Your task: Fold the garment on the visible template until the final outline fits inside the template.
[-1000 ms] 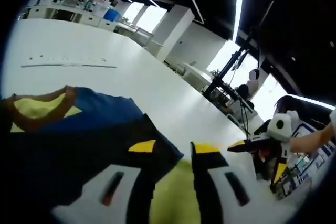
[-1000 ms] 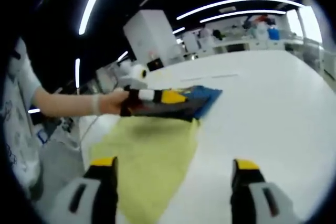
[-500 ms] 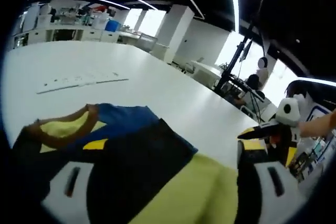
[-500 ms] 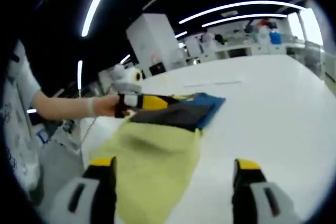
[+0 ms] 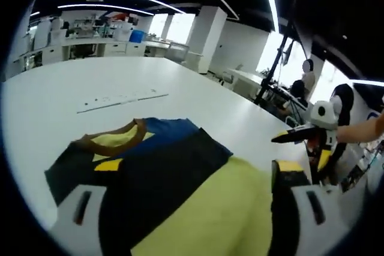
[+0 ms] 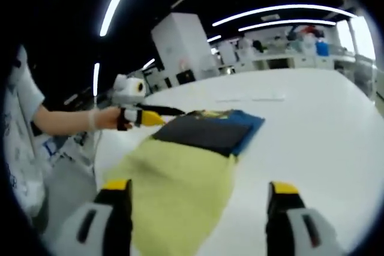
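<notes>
Mid-fold, I'd say: garment (image 5: 150,166) lies flat on the table (image 6: 312,124), dark/blue half stacked over the yellow part, collar at 11 o'clock in the left gripper view. Left tongs (image 5: 192,199) spread open over the cloth, gripping nothing. Right tongs (image 6: 195,199) also wide open, empty, garment (image 6: 186,172) ahead at 10 o'clock. Left tongs (image 6: 157,117) appear there at the garment's far edge; can't tell if they touch it. Next move likely regrasps an edge for another fold. Template outline isn't discernible; the faint line (image 5: 123,98) on the table may be part of it.
</notes>
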